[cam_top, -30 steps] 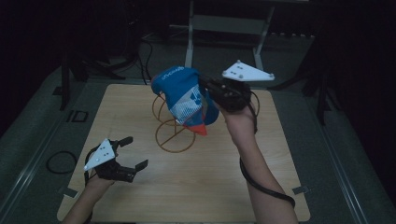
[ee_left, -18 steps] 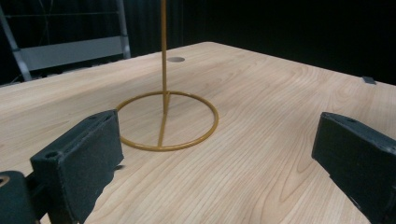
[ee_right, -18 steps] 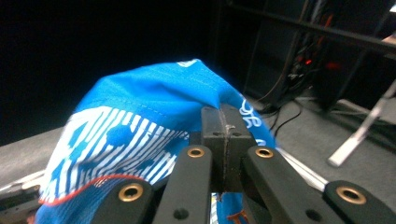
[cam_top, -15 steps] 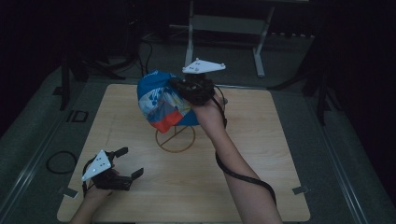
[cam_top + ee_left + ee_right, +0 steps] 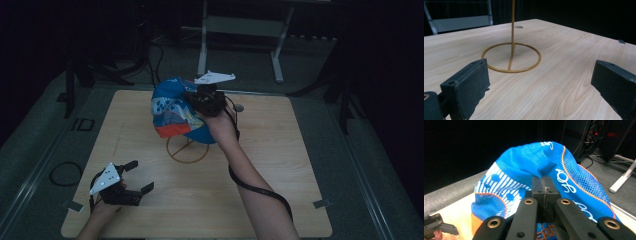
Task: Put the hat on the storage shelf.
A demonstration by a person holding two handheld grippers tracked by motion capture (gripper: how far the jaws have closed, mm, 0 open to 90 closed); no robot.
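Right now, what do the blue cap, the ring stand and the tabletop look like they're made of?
Cap: soft sports fabric, likely synthetic, with mesh panels, printed white lettering and orange piping; it creases where the right gripper pinches it.
Ring stand: thin bent wire or rod, probably metal, in a mustard-gold coat.
Tabletop: pale wood or wood-look laminate with visible grain, smooth and matte.

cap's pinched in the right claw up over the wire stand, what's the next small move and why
Probably lower the cap onto the top of the gold stand. The right claw is shut on the cap's fabric, holding it over the stand's ring base, while the left claw rests open, near the table's front corner.
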